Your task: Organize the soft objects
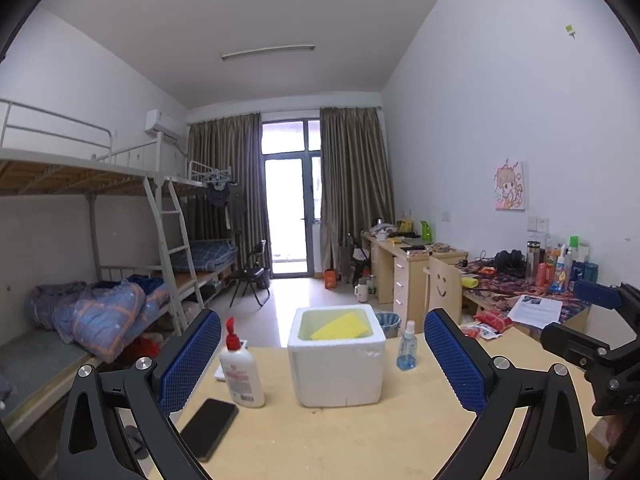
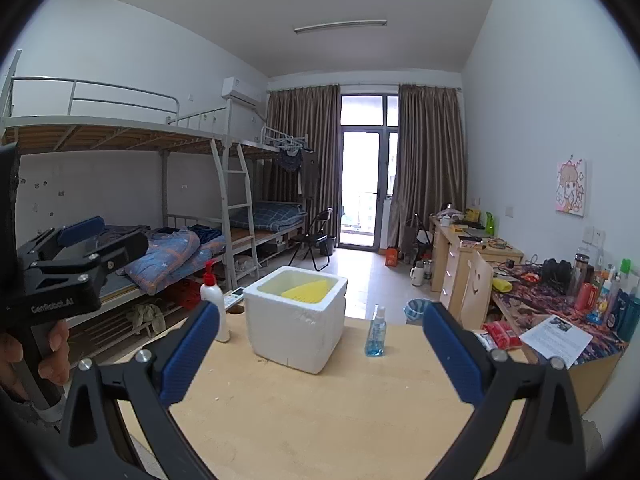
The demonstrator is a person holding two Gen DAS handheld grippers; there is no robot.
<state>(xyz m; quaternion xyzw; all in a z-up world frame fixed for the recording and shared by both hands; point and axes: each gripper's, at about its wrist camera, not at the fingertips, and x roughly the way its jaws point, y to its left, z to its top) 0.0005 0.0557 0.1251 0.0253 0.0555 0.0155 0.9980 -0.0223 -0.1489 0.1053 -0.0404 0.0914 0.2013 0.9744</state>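
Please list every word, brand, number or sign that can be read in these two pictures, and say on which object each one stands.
"GenRobot.AI": on the black body of the left gripper, seen from the right wrist camera.
White pump bottle: printed label, too small to read.
Paper sheet on the side desk: printed text, too blurred to read.
Red packet: print unreadable.
Wooden chair back: only a drawn smiling face, no words.

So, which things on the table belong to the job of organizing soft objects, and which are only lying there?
Belong to the job:
yellow sponge
white foam box

Only lying there:
lotion bottle
black phone
blue spray bottle
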